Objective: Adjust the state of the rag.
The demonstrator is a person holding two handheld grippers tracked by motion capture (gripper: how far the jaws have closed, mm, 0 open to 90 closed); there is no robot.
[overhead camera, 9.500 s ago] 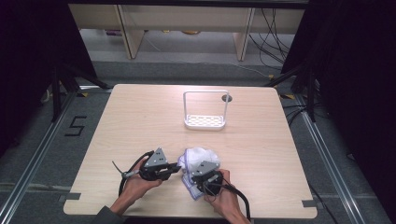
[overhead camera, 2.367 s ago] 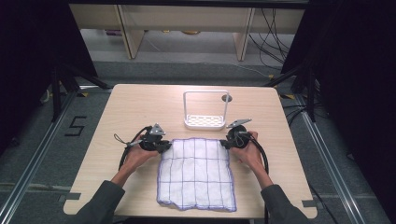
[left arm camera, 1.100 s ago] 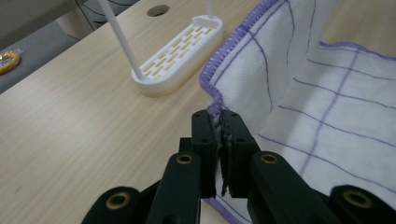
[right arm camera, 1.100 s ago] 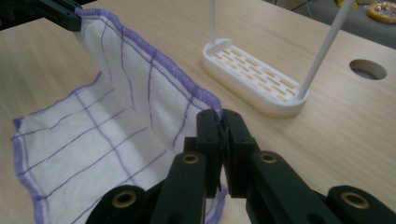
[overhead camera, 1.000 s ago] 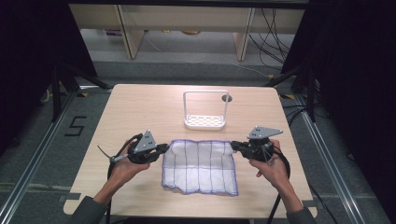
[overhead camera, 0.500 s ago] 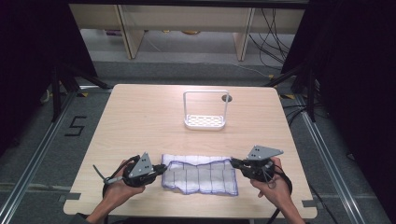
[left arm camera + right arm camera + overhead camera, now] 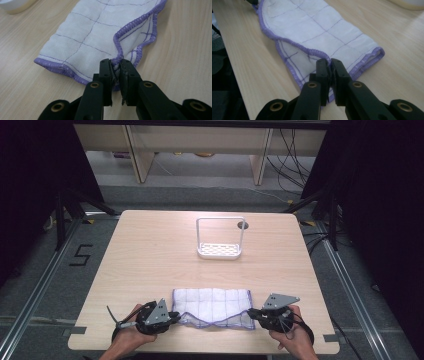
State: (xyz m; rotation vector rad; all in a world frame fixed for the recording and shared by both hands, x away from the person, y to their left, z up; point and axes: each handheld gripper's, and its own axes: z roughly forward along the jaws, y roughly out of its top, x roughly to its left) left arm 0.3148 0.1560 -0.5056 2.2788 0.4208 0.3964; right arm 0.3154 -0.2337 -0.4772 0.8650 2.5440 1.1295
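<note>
A white cloth (image 7: 212, 302) with purple stitching and hem lies folded into a strip near the table's front edge. My left gripper (image 7: 176, 316) sits low at the strip's near left corner. In the left gripper view, the jaws of this gripper (image 7: 116, 66) have just been opening slightly, and the bunched hem of the cloth (image 7: 95, 32) is still pinched in the narrow gap. My right gripper (image 7: 251, 313) is at the near right corner. In the right gripper view, that gripper (image 7: 330, 65) is shut tight on the cloth (image 7: 312, 27).
A white wire-framed rack (image 7: 220, 251) stands upright past the middle of the wooden table (image 7: 150, 260). The table's front edge runs just below both hands. A small round hole (image 7: 243, 225) sits behind the rack.
Both grippers have come toward the front edge and sunk to the table with the cloth's far edge. The cloth has gone from a spread sheet to a narrow folded strip.
</note>
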